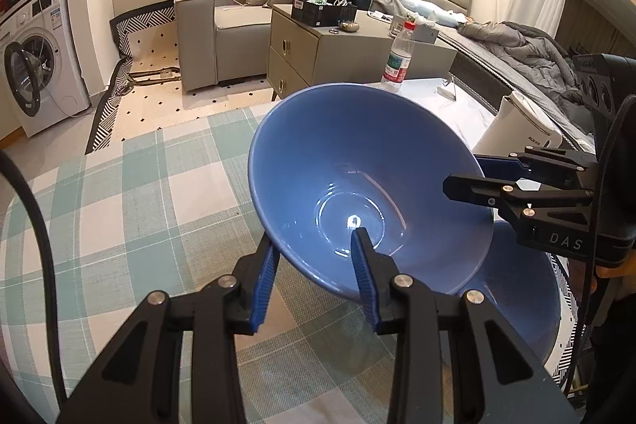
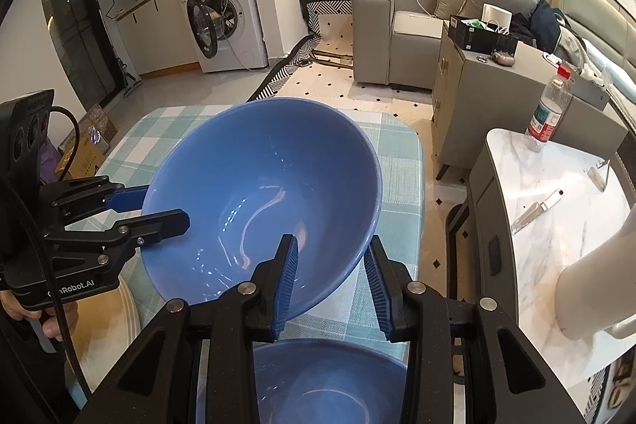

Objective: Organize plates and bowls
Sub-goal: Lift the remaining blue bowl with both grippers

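1. Upper blue bowl (image 1: pixel 369 185): held tilted in the air above the checked tablecloth (image 1: pixel 139 217), its opening turned toward both wrist cameras. Inside glossy and seemingly empty, only reflections showing.

2. Lower blue bowl (image 2: pixel 318 380): below and just near of the held bowl, mouth upward. It appears to rest on the table, though its base is hidden. Whether the two bowls touch cannot be told.

3. Left gripper (image 1: pixel 316 261): jaws straddle the near rim of the upper bowl, one blue pad outside the wall and one inside. They look closed onto the wall, though a slight gap at the inner pad cannot be ruled out.

4. Right gripper (image 2: pixel 332 265): jaws likewise astride the rim on the opposite side, one pad inside, one outside. The outer pad appears to stand a little off the wall, so a firm grip cannot be confirmed.

5. Surroundings: white marble side table (image 2: pixel 556 193) to the right, carrying a water bottle (image 2: pixel 550 110) at its far end and a white kettle (image 1: pixel 516 126) nearer.

6. Step in hand, as judged: a two-handed carry of the upper bowl, most likely to nest it into the lower one.

7. Next move calls for: levelling the tilted bowl, centring it over the lower bowl, lowering until seated, then opening both sets of jaws and lifting clear of the rim.
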{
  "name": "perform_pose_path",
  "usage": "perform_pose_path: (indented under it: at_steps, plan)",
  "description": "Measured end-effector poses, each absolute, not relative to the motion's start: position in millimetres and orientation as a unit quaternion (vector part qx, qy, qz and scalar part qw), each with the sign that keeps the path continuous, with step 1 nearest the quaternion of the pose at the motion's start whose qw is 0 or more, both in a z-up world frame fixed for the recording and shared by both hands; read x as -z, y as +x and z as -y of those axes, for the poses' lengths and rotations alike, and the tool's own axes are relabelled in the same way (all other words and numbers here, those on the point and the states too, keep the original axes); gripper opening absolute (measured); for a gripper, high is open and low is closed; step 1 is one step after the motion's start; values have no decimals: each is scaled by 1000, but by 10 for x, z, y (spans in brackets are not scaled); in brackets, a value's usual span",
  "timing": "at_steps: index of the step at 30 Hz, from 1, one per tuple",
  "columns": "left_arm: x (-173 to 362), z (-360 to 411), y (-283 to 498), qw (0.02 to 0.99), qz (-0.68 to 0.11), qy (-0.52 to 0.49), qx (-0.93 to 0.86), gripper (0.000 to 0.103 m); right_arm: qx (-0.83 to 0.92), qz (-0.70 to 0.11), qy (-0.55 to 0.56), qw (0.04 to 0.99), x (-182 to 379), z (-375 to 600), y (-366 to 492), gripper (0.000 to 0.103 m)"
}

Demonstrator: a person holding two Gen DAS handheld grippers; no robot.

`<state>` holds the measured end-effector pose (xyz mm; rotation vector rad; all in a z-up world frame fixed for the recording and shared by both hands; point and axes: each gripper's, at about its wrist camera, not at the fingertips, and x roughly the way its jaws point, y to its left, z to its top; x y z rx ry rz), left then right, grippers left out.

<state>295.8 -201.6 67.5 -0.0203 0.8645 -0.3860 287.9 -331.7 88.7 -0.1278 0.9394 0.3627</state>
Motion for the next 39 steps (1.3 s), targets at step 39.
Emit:
perform_pose_path:
  at_steps: [39]
  plan:
    - [-1196, 2065, 2456, 906, -363, -3, 219, 36, -152, -387, -43, 909, -1610, 3427, 2120, 36]
